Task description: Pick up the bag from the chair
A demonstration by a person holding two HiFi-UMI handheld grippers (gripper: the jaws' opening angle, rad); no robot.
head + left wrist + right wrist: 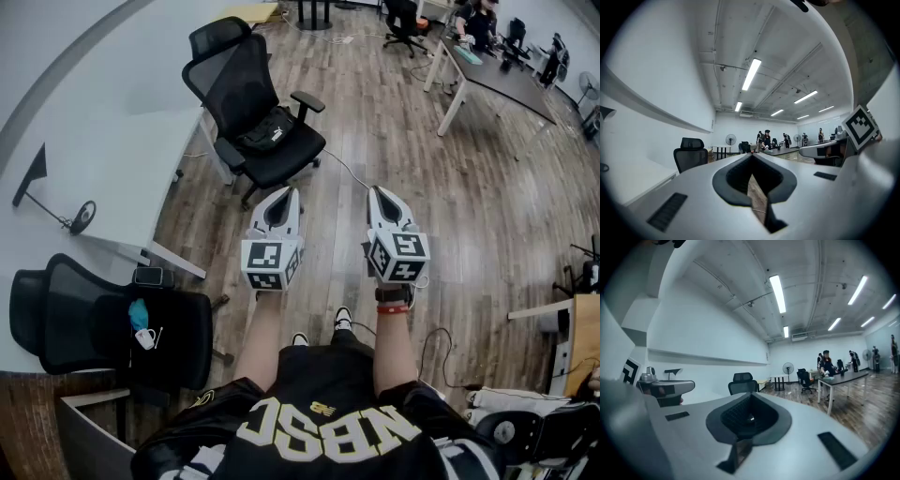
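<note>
A: Re bag (265,131): where, how to take?
B: Black, on chair (239,80) seat, upper centre-left; looks soft, prob. light; grab top fold or strap.
A: Jaws?
B: Mid-frame, left gripper (285,195) & right gripper (379,194), well short of it; both pressed together, empty.

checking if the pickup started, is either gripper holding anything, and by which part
Nothing is held. The left gripper and right gripper are both shut and empty; the bag lies on the chair ahead, untouched.

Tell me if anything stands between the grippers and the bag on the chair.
Nothing visible does: only wood floor lies between the left gripper, the right gripper and the chair holding the bag.
</note>
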